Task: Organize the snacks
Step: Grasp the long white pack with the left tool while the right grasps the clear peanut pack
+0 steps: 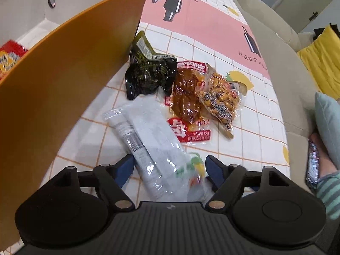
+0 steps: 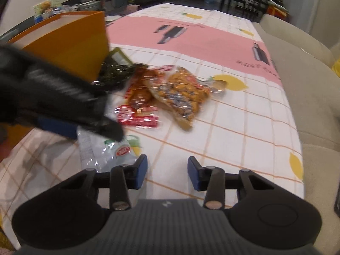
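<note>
Readable text is sparse. Tablecloth (image 1: 223,110) on the surface: black hand-lettered "REST…" printed on the pink band beside a bottle drawing, cut off at the edge in both views. Red snack pack (image 1: 187,127): large white Chinese characters on red panels, too blurred to read. Clear packet (image 2: 110,150): red oval logo, letters illegible. Black snack pack (image 1: 148,76): white label and barcode, unreadable.

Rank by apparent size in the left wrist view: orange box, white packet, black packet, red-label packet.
1. orange box, largest by far, though nearest the camera.
2. white packet, lying between the open left gripper fingers.
3. black packet and red-label packet: too alike to rank.
</note>
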Demonstrator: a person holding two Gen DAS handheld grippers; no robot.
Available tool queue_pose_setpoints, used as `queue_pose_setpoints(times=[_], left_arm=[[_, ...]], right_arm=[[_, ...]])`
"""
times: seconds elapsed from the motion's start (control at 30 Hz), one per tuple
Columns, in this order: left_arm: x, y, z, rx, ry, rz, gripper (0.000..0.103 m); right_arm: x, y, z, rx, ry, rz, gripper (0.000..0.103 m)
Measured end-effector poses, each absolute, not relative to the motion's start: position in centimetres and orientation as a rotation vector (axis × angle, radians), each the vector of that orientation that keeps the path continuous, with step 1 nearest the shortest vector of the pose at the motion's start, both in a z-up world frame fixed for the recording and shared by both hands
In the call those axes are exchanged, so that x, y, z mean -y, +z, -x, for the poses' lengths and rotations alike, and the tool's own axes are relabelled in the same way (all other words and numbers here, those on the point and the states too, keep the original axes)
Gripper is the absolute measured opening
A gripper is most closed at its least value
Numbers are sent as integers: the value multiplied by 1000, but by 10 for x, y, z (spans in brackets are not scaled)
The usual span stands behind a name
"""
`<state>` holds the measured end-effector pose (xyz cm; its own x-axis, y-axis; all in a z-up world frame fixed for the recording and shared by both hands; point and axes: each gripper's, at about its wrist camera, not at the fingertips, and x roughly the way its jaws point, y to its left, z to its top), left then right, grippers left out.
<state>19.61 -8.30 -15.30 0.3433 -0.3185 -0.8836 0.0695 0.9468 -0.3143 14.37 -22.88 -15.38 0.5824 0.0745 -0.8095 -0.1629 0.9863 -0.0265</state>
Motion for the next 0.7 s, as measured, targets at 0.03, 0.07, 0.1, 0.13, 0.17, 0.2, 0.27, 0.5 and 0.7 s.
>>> queue_pose_setpoints(times=[0.03, 0.07, 0.1, 0.13, 0.17, 0.2, 0.27, 0.5, 0.7], left_arm=[[87, -153, -197, -1196, -249, 215, 87], [90, -153, -198, -1195, -244, 192, 87], [93, -152, -198, -1192, -234, 166, 87], [97, -152, -198, -1188, -218, 131, 87], [101, -152, -197, -1183, -205, 95, 87], [105, -153, -196, -1178, -197, 62, 87], [111, -154, -194, -1166, -187, -9, 85], [110, -154, -191, -1136, -196, -112, 61], [99, -155, -188, -1134, -197, -101, 58]], right_arm=[[226, -154, -143, -939, 167, 91, 41], [222, -154, -141, -936, 191, 92, 41], [218, -154, -140, -934, 212, 104, 41], [214, -154, -139, -930, 226, 117, 41], [211, -155, -139, -927, 232, 128, 41], [210, -155, -140, -925, 232, 131, 41], [213, -154, -142, -928, 221, 116, 41], [235, -154, -149, -902, 115, 136, 40], [229, -156, -161, -847, 118, 203, 30]])
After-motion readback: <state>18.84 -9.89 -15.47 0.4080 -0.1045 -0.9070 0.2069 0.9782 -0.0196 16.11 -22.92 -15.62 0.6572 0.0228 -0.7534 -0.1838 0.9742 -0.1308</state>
